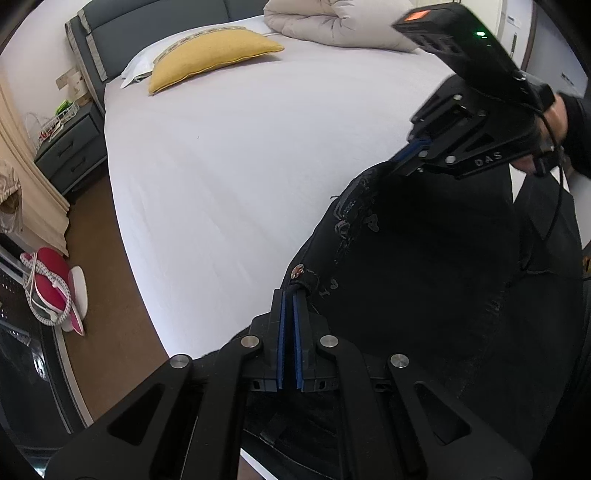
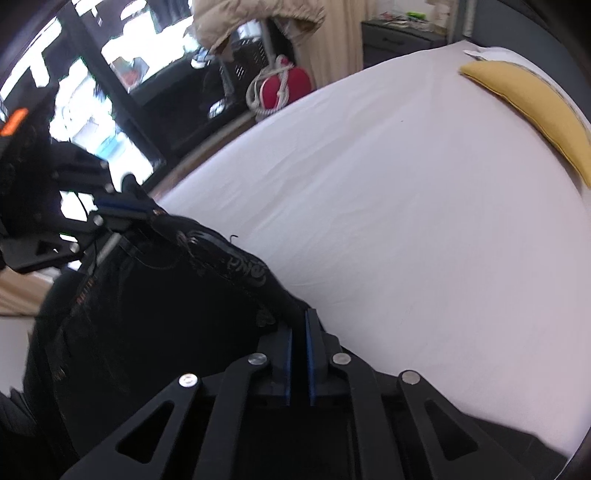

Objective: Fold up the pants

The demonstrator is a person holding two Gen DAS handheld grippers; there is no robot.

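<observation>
Black pants (image 1: pixel 424 280) with pale printed lettering and a metal button hang over the near edge of a white bed (image 1: pixel 240 177). My left gripper (image 1: pixel 290 295) is shut on the waistband just below the button. My right gripper (image 1: pixel 402 157) shows at the upper right of the left wrist view, shut on the other end of the waistband. In the right wrist view the right gripper (image 2: pixel 299 321) pinches the waistband of the pants (image 2: pixel 166 295), and the left gripper (image 2: pixel 122 206) holds the far end at the left. The waistband is stretched between them above the bed (image 2: pixel 406 221).
A yellow pillow (image 1: pixel 210 55) and a beige duvet (image 1: pixel 340 26) lie at the head of the bed. A grey nightstand (image 1: pixel 70 147) stands to the left. A red and white item (image 1: pixel 55 288) lies on the brown floor. The yellow pillow (image 2: pixel 535 107) also shows in the right wrist view.
</observation>
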